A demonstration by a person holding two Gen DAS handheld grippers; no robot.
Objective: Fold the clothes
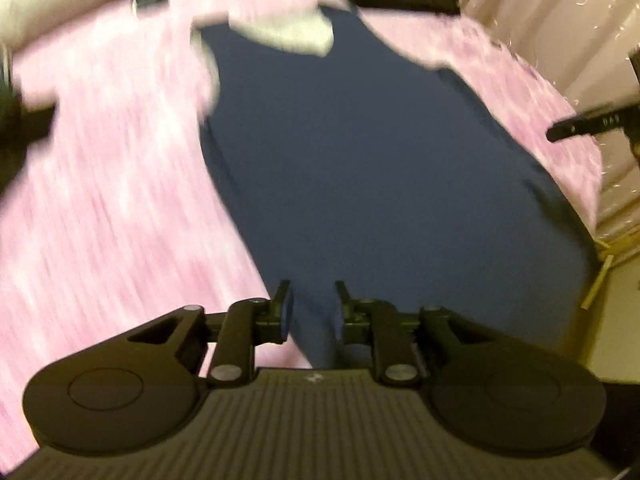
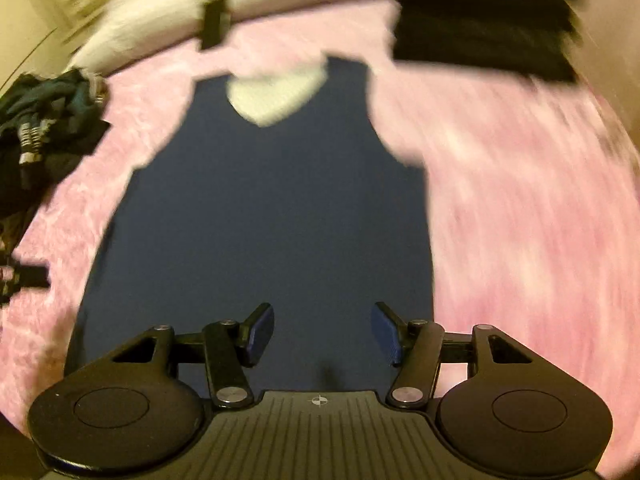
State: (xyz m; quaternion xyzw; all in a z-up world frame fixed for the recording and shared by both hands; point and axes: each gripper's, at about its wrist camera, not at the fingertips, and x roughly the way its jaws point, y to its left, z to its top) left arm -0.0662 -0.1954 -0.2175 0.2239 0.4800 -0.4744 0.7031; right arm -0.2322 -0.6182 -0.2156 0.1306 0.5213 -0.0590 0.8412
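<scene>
Shirt (image 2: pixel 272 208) lying flat on pink blanket (image 2: pixel 520 220), neck far. Right gripper (image 2: pixel 323 334) spread, hovering over hem; left gripper (image 1: pixel 311 308) slightly parted, fabric between. Clothes heap (image 2: pixel 44 120) showing only in right view.

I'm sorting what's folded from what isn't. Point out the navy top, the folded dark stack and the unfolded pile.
navy top (image 2: pixel 272 208), right wrist view, middle of its body.
folded dark stack (image 2: pixel 484 28), right wrist view, its front edge.
unfolded pile (image 2: pixel 48 120), right wrist view, crumpled middle.
</scene>
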